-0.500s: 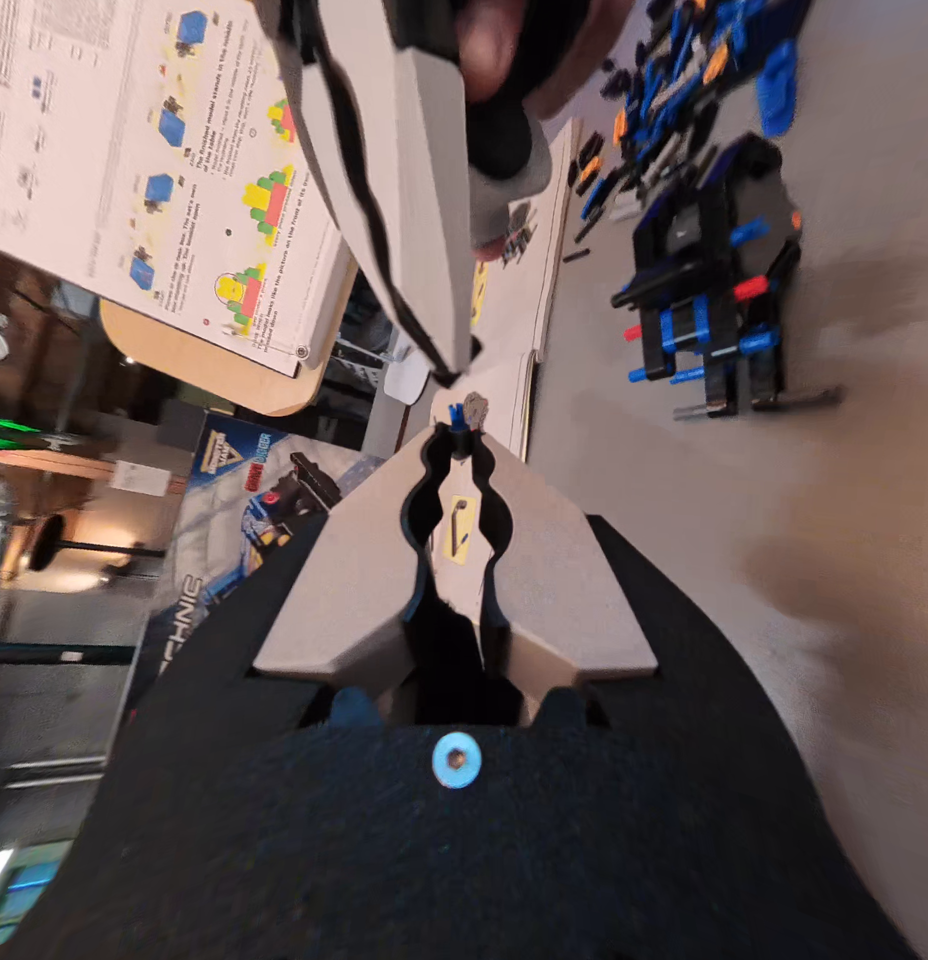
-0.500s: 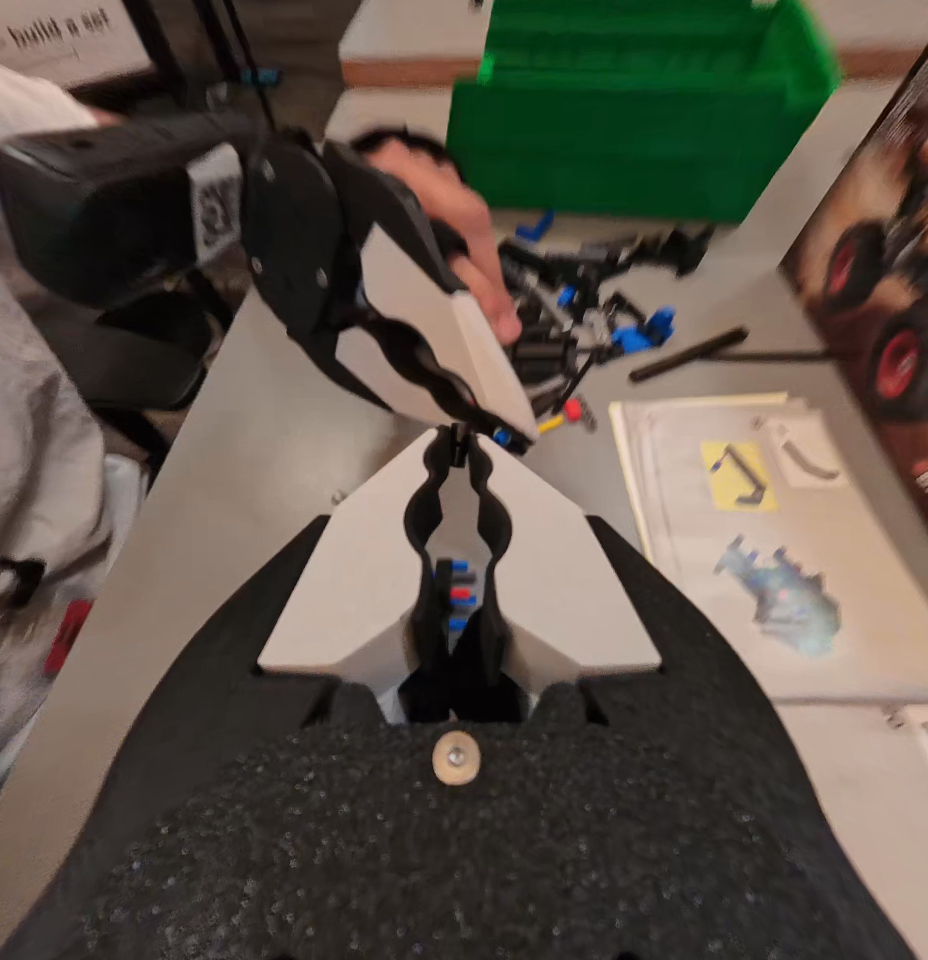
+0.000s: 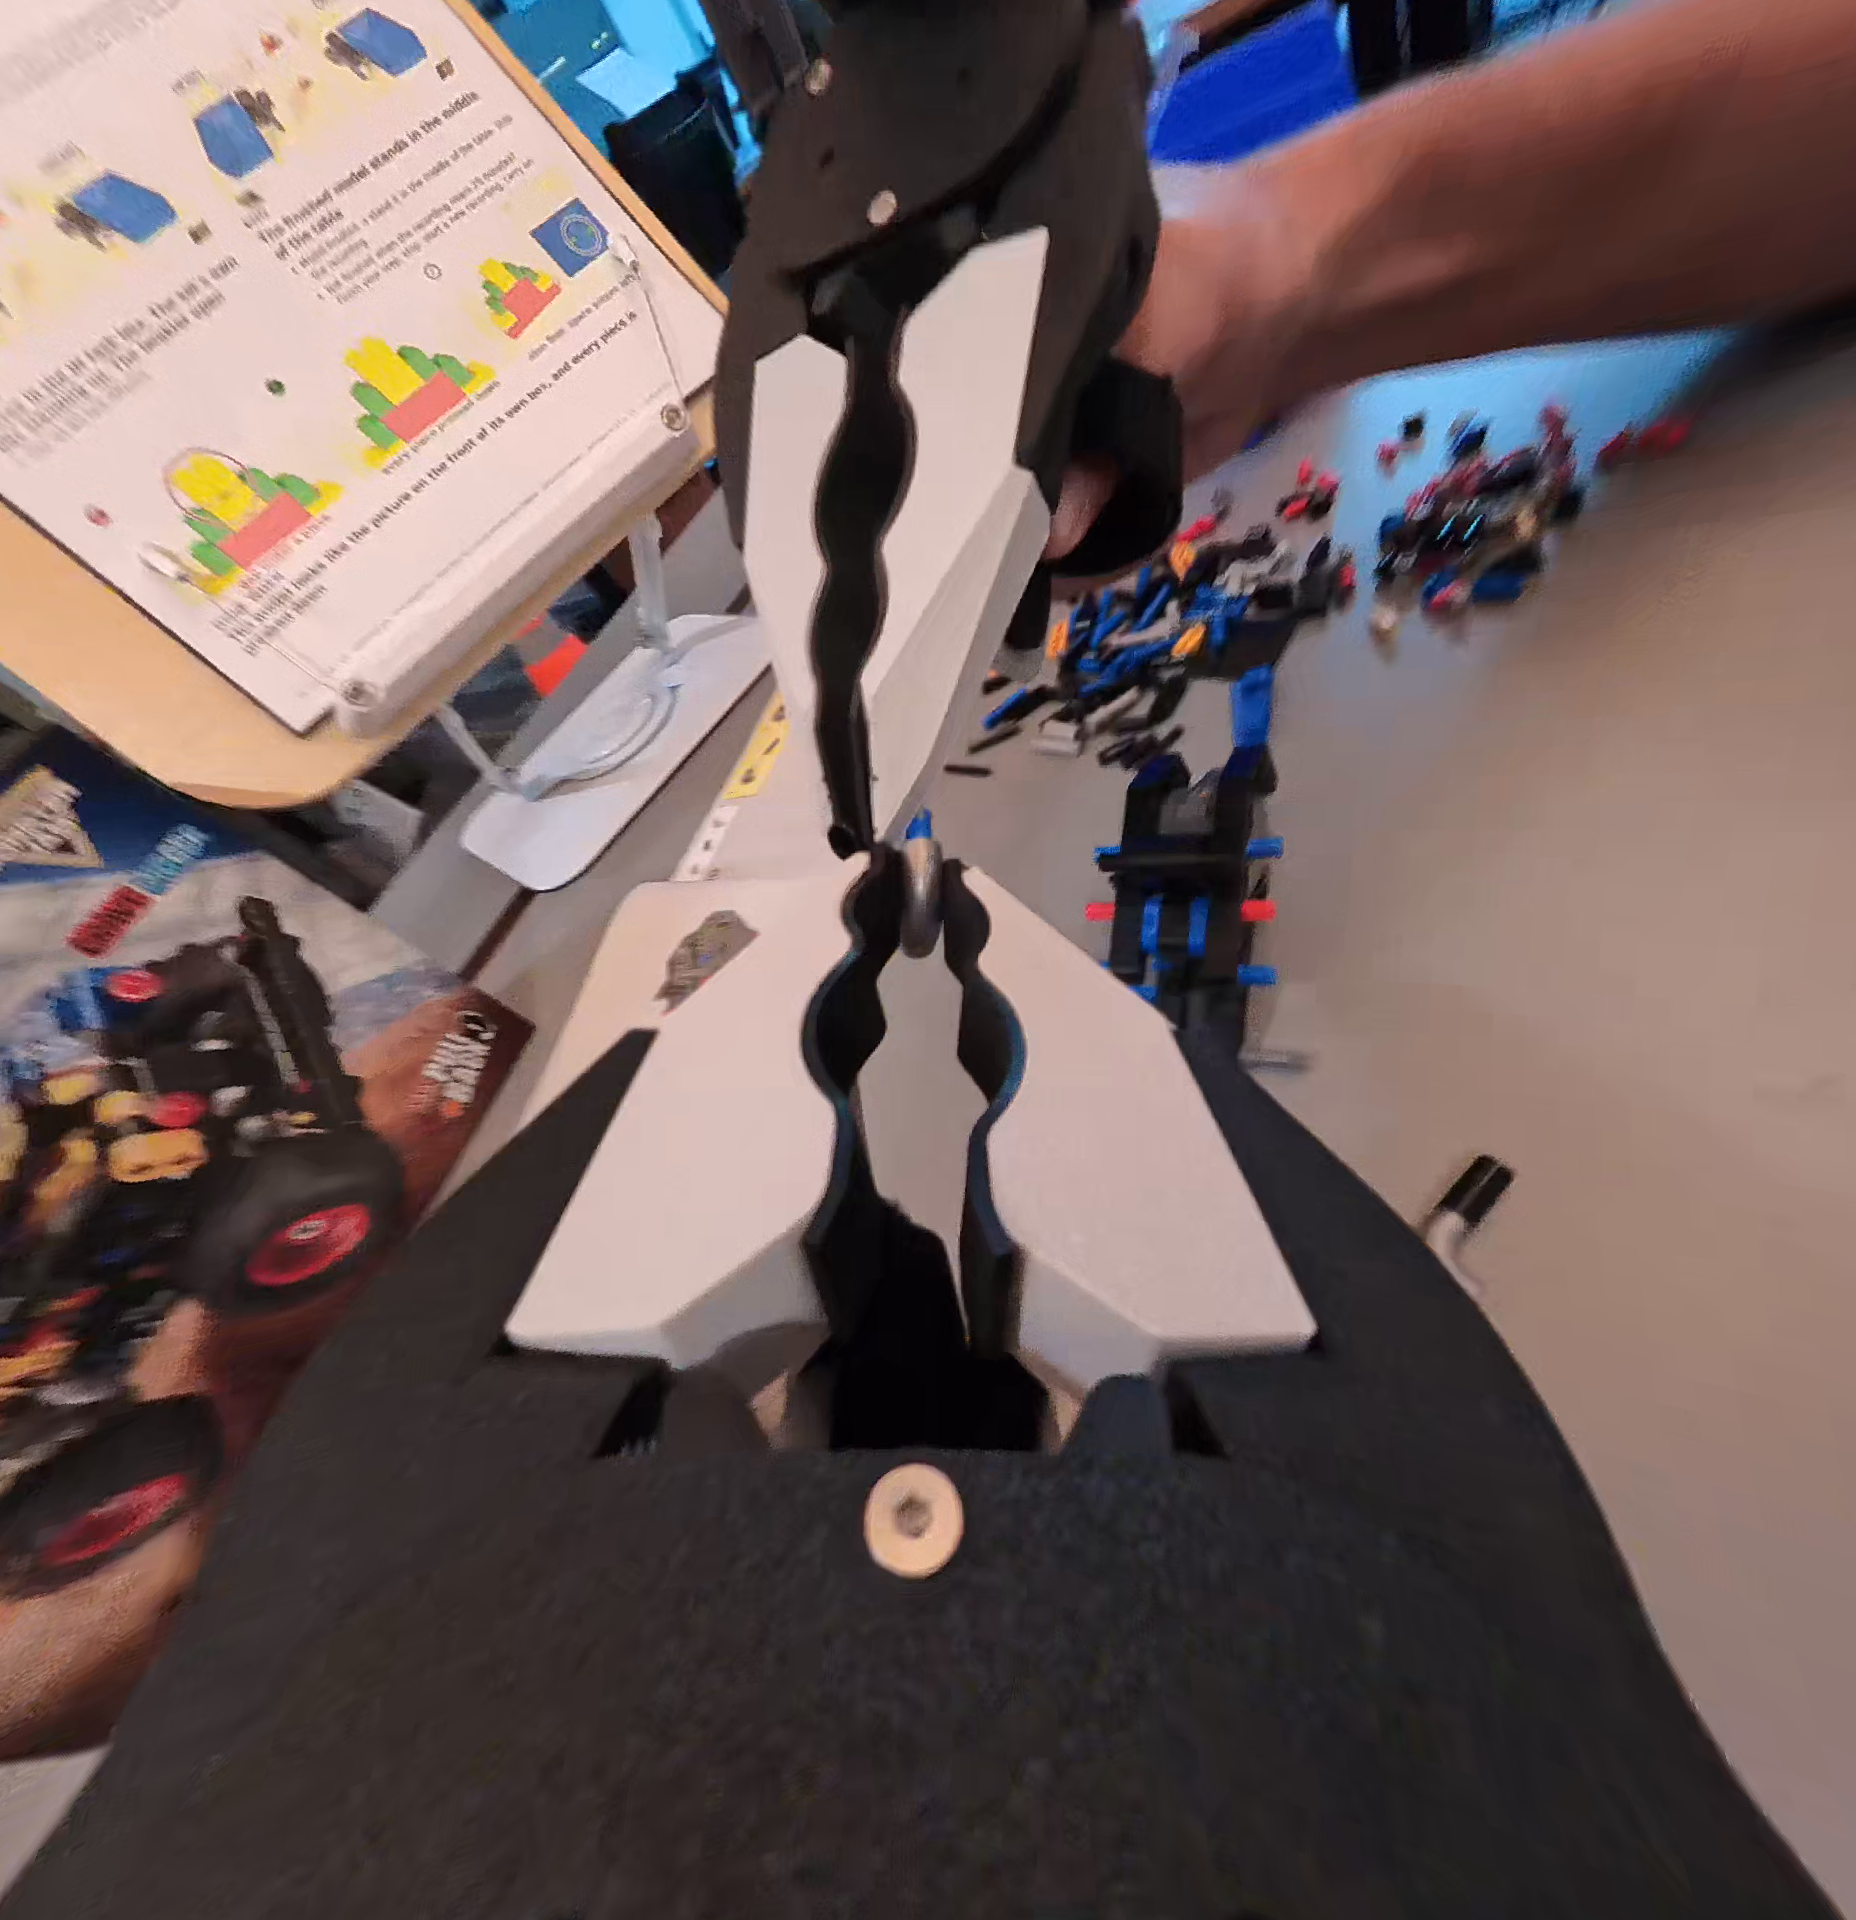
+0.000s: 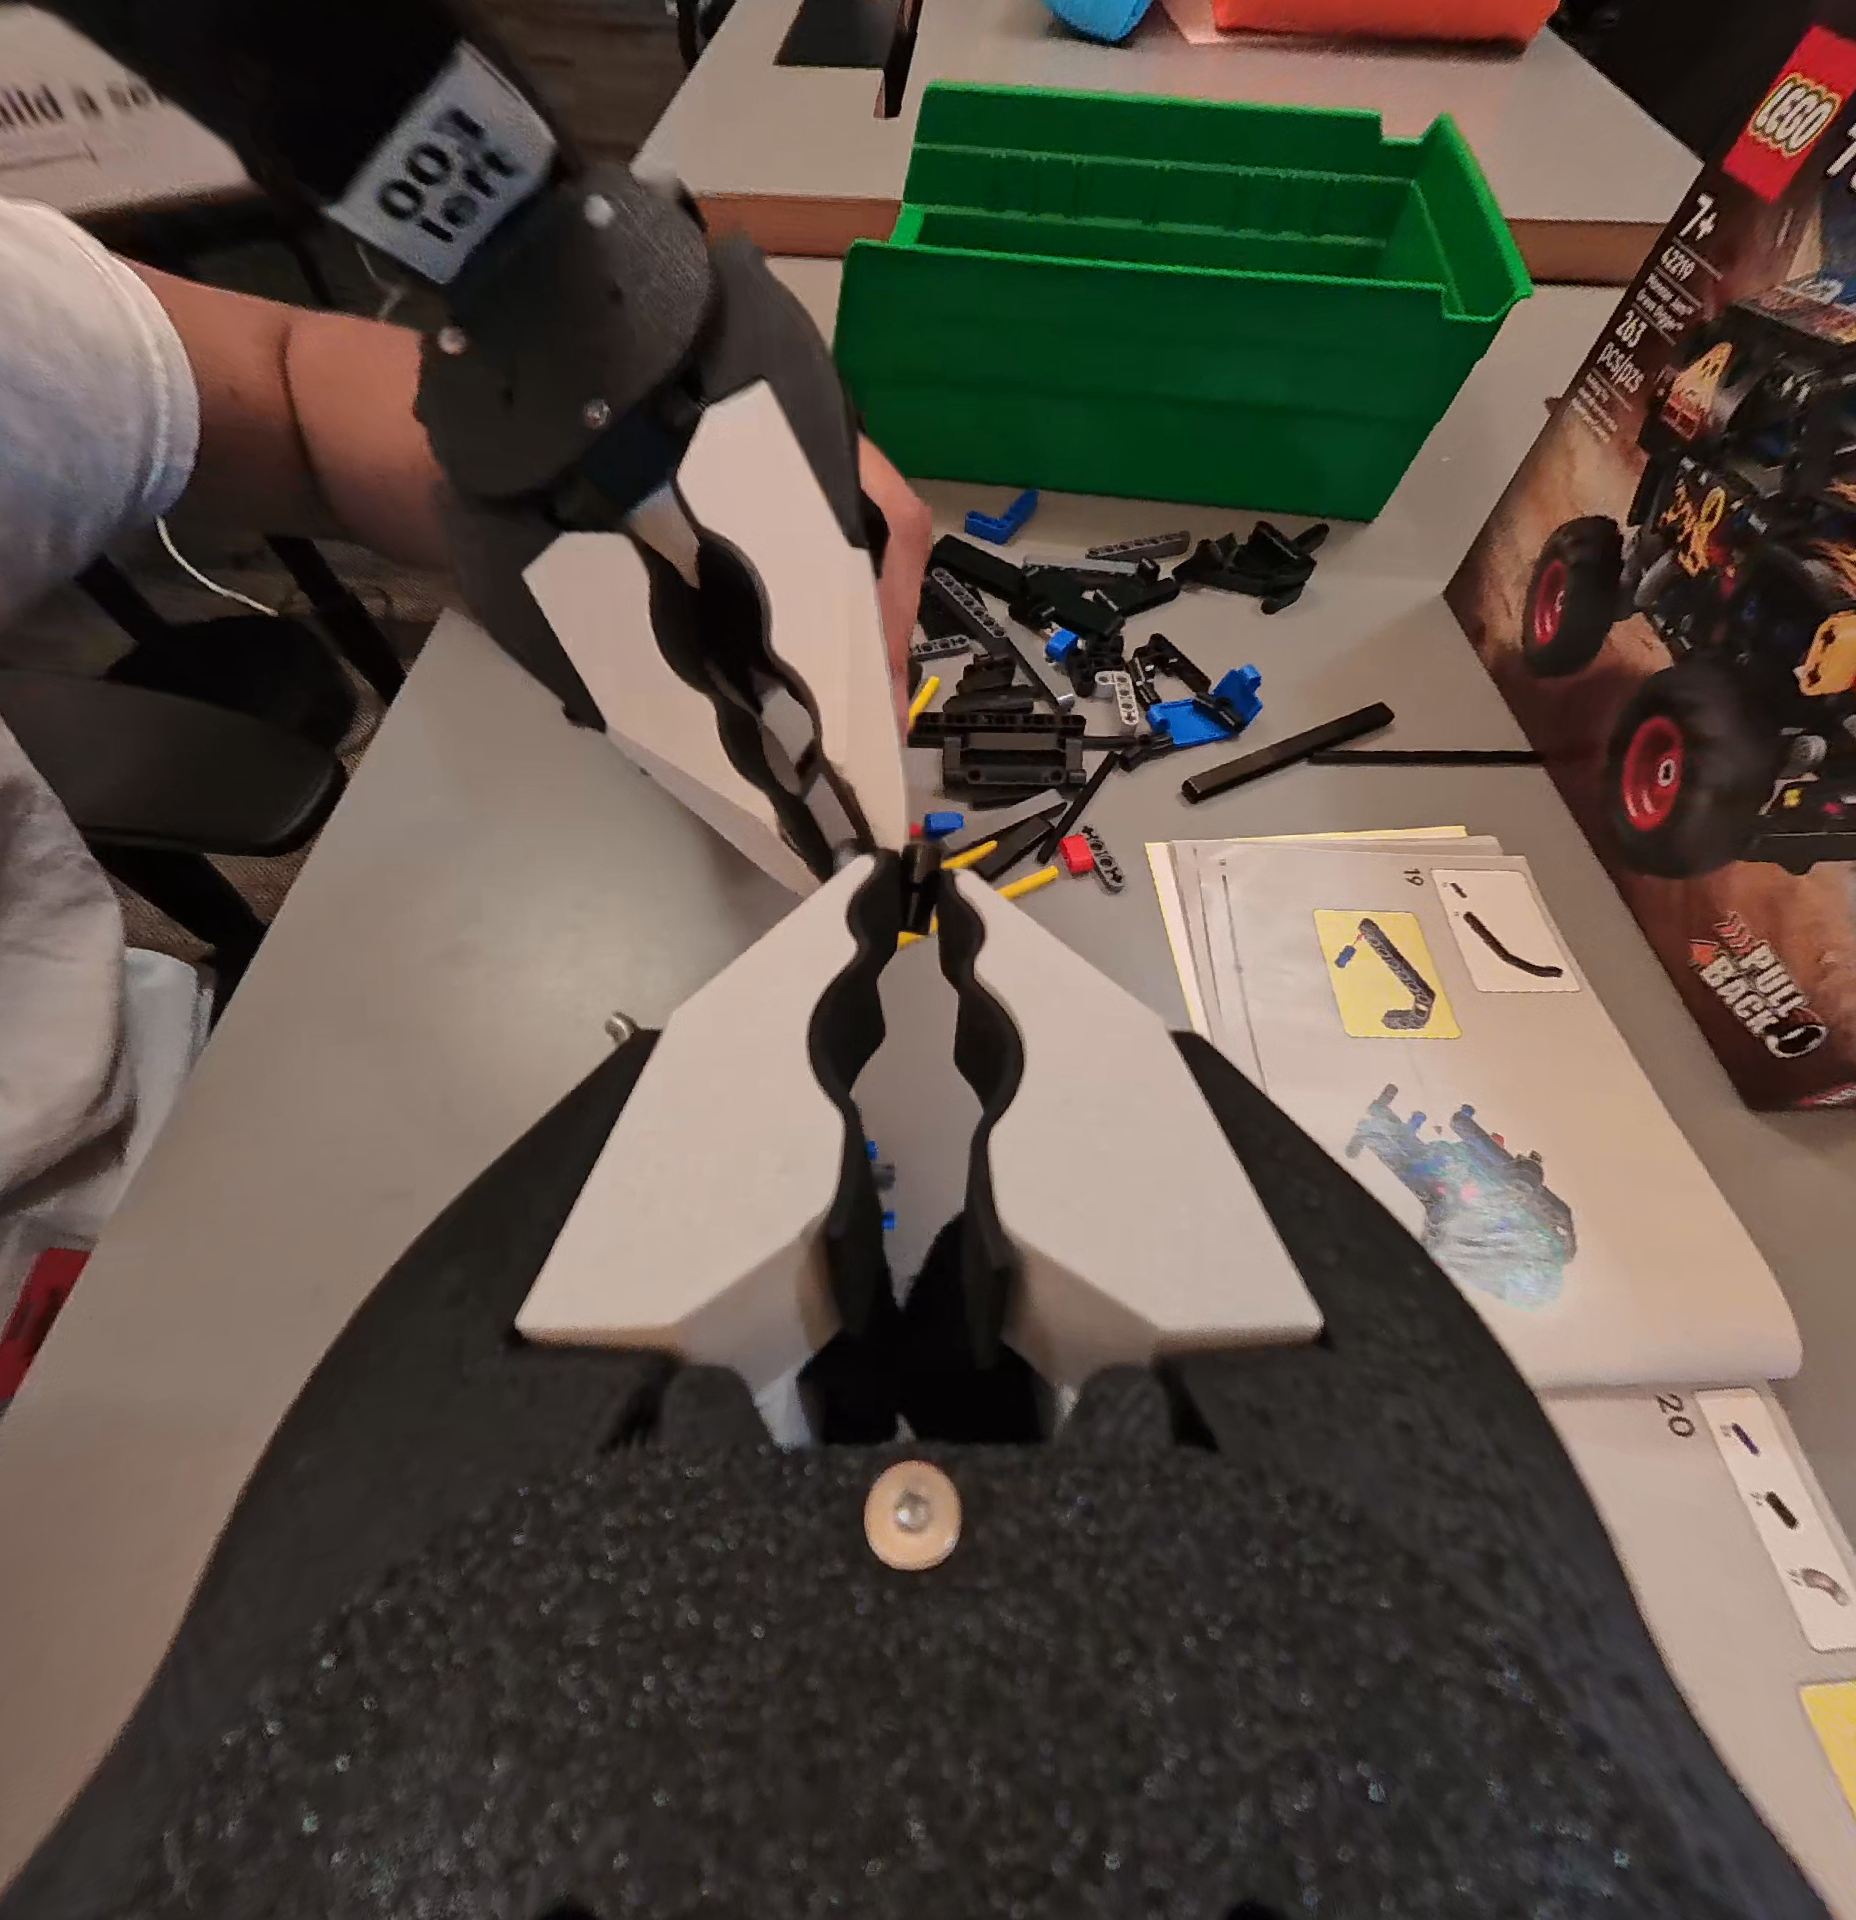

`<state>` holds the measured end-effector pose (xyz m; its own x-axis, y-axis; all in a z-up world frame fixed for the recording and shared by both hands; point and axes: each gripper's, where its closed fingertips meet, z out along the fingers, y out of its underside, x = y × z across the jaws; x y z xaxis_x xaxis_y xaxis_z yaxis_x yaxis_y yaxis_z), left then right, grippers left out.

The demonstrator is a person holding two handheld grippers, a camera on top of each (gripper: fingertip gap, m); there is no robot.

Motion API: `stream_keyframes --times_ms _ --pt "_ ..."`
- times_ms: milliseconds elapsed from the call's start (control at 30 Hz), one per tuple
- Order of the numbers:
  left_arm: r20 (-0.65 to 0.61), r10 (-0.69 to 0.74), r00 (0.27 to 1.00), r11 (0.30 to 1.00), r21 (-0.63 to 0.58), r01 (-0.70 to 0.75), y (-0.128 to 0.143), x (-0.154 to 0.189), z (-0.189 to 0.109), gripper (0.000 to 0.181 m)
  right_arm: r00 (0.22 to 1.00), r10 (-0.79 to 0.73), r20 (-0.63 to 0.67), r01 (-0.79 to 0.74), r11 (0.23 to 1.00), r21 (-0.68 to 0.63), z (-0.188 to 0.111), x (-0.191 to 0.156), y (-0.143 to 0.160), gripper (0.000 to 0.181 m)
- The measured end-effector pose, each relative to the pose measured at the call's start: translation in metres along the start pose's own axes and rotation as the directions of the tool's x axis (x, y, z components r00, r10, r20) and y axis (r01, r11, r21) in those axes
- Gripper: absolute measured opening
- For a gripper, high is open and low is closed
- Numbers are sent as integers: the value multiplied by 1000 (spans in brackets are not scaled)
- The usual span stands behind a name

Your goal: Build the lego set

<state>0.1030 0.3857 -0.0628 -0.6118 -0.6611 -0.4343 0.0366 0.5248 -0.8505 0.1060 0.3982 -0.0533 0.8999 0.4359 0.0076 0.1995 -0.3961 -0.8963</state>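
My left gripper [image 3: 908,883] is shut on a small grey round piece [image 3: 921,902] with a blue bit [image 3: 916,826] just beyond it. My right gripper [image 4: 916,883] is shut on a small black piece [image 4: 916,885]. The two grippers meet tip to tip above the grey table [image 4: 467,883]. The right gripper [image 3: 851,831] comes down from the top of the left wrist view. The left gripper [image 4: 851,847] comes in from the upper left of the right wrist view. A part-built black and blue model [image 3: 1184,904] stands on the table behind the tips.
Loose pieces [image 4: 1059,665] lie in a heap past the tips, also seen in the left wrist view [image 3: 1163,623]. A green bin [image 4: 1163,312] stands behind them. The set's box [image 4: 1734,623] and an open instruction booklet [image 4: 1423,1039] lie to the right. A poster on a stand [image 3: 280,312] is at left. Both grippers' tips are close together, under 4 cm apart.
The grippers stay tip to tip. The left gripper has rolled, so the table now looks more level in its view. The right gripper now points straight down at it.
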Motion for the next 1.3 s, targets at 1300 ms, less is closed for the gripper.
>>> stream_keyframes --times_ms 1300 --pt "-457 -629 629 715 -21 699 -5 8 -6 6 153 -982 -111 805 189 -562 -9 -7 3 6"
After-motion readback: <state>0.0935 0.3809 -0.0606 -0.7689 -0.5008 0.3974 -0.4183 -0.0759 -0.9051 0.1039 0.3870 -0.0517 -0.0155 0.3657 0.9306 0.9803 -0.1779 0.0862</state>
